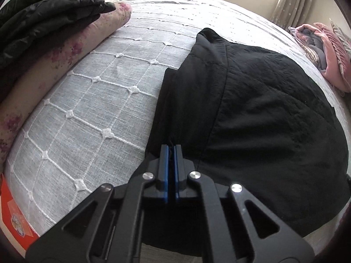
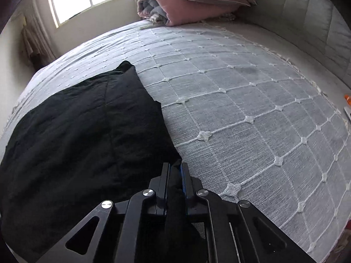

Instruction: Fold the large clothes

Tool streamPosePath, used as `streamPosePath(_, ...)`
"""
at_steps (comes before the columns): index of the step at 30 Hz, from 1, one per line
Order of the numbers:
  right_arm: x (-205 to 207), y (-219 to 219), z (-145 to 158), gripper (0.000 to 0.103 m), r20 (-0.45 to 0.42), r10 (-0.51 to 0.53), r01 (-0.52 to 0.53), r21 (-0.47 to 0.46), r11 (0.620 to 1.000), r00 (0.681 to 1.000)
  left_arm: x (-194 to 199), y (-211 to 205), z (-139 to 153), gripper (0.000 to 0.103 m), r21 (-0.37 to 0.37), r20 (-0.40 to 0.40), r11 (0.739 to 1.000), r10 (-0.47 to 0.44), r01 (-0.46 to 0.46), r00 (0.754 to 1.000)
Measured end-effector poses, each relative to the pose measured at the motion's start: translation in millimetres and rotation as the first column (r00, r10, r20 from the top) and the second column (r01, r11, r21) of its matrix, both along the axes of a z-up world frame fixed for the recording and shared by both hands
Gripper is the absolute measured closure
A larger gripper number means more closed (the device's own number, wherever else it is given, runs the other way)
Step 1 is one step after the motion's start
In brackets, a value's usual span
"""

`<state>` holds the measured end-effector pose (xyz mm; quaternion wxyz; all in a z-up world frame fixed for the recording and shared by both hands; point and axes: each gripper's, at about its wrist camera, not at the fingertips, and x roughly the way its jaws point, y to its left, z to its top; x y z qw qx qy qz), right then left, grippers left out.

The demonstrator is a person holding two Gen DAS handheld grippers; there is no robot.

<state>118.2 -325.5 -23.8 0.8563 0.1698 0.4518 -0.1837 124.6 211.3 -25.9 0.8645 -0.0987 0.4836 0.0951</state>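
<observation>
My left gripper (image 1: 171, 148) is clamped on the near left edge of the black garment (image 1: 263, 109), and my right gripper (image 2: 175, 166) is pinched on its near right corner, cloth bunched between the pads. The garment lies flat on the bed (image 1: 98, 109), close to the near edge. To fold well, I should lift both corners together, keep the hem taut, and lay it evenly onto the far edge.

Your left gripper (image 1: 171, 151) has its fingers (image 1: 163, 164) pinched together on the near edge of the black garment (image 1: 263, 114), which lies flat on the bed (image 1: 98, 92). At far left, a black quilted jacket (image 1: 43, 15) rests on a floral roll (image 1: 72, 50).
</observation>
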Motion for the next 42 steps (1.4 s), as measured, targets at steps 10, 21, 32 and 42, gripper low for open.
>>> streamPosePath(10, -50.9, 12.5, 46.6, 0.040, 0.194, -0.064, 0.075, -0.051, 0.996, 0.979, -26.8, -0.2, 44.4, 0.080, 0.058, 0.195, 0.998, -0.004, -0.008, 0.981)
streamPosePath(21, -24.2, 147.5, 33.4, 0.041, 0.084, 0.425, -0.421, -0.062, 0.905, 0.901, -25.0, -98.2, 45.1, 0.058, 0.062, 0.200, 0.952, -0.305, 0.299, 0.931)
streamPosePath(32, -20.1, 110.7, 16.6, 0.041, -0.026, 0.299, -0.299, -0.112, 0.947, 0.954, -4.0, -71.1, 12.6, 0.078, -0.036, 0.008, 0.985, -0.170, 0.170, 0.985)
streamPosePath(42, -30.2, 84.5, 47.5, 0.047, 0.091, 0.191, -0.180, -0.119, 0.976, 0.977, -4.7, -51.9, 35.5, 0.073, -0.096, 0.107, 0.979, -0.168, 0.178, 0.980)
